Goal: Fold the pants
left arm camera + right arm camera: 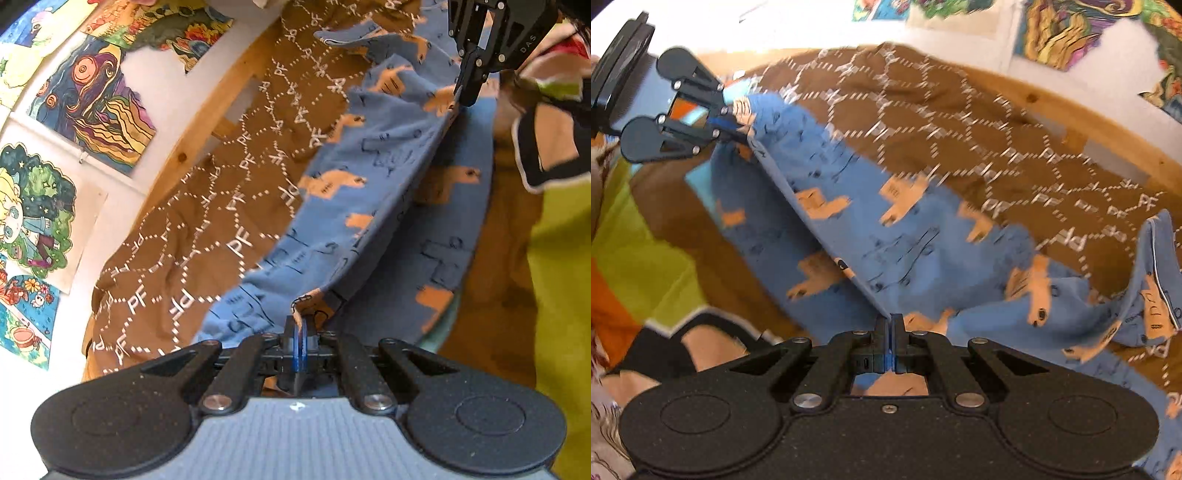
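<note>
Fabric edge sits pinched in your left gripper [298, 332], fingers pressed together on the blue cotton pants w/ orange llama print [354, 192]. Your right gripper [891, 325] is clamped on the same edge, so it runs taut btwn both. Rest of the pants drapes down onto the brown bedspread w/ white dotted hexagon pattern [207, 206]. Beyond: wooden bed frame [207, 122], then colourful drawings on the white wall [96, 99].

Right gripper [890, 325] clamps blue pants [849, 192] edge; left gripper [738, 127] pinches it at 10 o'clock, taut over brown blanket [960, 122].
</note>
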Tool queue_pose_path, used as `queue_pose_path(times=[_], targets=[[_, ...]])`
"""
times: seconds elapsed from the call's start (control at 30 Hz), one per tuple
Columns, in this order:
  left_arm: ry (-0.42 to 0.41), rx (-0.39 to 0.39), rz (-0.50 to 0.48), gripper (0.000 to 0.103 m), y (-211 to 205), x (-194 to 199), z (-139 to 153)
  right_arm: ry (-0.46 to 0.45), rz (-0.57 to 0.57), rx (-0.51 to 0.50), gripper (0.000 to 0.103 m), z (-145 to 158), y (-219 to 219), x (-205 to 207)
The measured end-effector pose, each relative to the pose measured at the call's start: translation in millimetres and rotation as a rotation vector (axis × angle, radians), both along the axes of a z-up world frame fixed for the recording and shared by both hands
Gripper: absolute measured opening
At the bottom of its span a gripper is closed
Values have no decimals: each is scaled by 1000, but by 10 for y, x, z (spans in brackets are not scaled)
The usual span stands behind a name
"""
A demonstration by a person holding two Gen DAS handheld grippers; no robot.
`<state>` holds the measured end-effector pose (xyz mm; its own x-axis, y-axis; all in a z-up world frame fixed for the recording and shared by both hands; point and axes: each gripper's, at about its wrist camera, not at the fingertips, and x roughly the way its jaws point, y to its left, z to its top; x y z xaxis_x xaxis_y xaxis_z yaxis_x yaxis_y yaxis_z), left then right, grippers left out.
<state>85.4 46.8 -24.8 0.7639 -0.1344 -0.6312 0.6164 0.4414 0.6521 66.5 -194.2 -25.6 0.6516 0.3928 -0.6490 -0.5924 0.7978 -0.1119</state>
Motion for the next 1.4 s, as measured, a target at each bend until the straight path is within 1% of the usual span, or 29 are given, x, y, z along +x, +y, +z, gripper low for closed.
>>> queue_pose_path(times=[0.07, 0.1, 0.23, 0.37, 0.4, 0.53, 0.63, 0.7, 0.73, 0.77, 0.8, 0.83, 0.87, 0.9, 0.93, 0.97, 1.0, 1.03, 1.07, 1.13, 1.17, 1.2, 1.23, 1.27, 1.33, 1.4], targets=[[-7, 4, 4, 2, -10, -21, -11, 6, -9, 0, 0, -30, 33, -2], [-127, 84, -39, 2, -18, -23, 1, 10, -17, 8, 0, -28, 24, 5], [-152, 108, -62, 2, -18, -96, 54, 11, -25, 24, 0, 10, -4, 42], [-199, 178, -115, 1, -17, -182, 88, -10, -4, 10, 0, 66, 9, -23], [-195, 188, -124, 1, -18, -182, 88, -12, 8, 4, 0, 71, 28, -51], [-124, 211, -127, 1, 15, -159, -32, -4, 47, -44, 0, -25, 114, -136], [-100, 228, -127, 2, 12, -174, -142, 13, 35, -33, 0, -44, 100, -112], [-65, 234, -127, 2, 4, -172, -178, 14, 35, -32, 0, -35, 91, -99], [-45, 230, -128, 4, 8, -171, -184, 16, 39, -37, 1, -45, 96, -101], [-27, 220, -129, 8, 16, -168, -174, 26, 46, -42, 5, -61, 100, -97], [-6, 198, -129, 9, 24, -165, -145, 33, 46, -42, 6, -71, 101, -95], [22, 169, -121, 16, 32, -151, -102, 40, 41, -32, 10, -71, 95, -95], [56, 130, -104, 33, 38, -126, -46, 48, 37, -16, 17, -62, 83, -97], [94, 78, -87, 43, 49, -105, 22, 58, 36, -7, 21, -53, 72, -102], [126, 22, -73, 62, 58, -84, 96, 67, 35, 1, 29, -42, 64, -108], [149, -24, -59, 69, 52, -72, 155, 71, 33, 6, 37, -32, 52, -120], [167, -66, -44, 70, 33, -61, 210, 71, 27, 8, 43, -16, 33, -135], [180, -106, -25, 73, -3, -47, 254, 66, 10, 7, 58, 6, 7, -153], [186, -145, -9, 80, -53, -38, 281, 56, -9, 8, 71, 30, -31, -177], [191, -228, 15, 90, -195, -11, 316, 39, -67, 28, 80, 87, -155, -207], [190, -268, 18, 92, -284, -9, 323, 37, -100, 34, 86, 110, -216, -213], [195, -314, 19, 94, -390, 12, 331, 33, -155, 39, 90, 126, -297, -212], [211, -363, 18, 98, -512, 39, 332, 29, -211, 38, 97, 139, -378, -211], [227, -414, 15, 101, -642, 65, 329, 25, -259, 36, 101, 142, -447, -217], [255, -509, 13, 103, -869, 125, 318, 16, -370, 44, 102, 171, -642, -238], [300, -605, 13, 103, -1122, 198, 291, 11, -453, 69, 102, 196, -862, -274]])
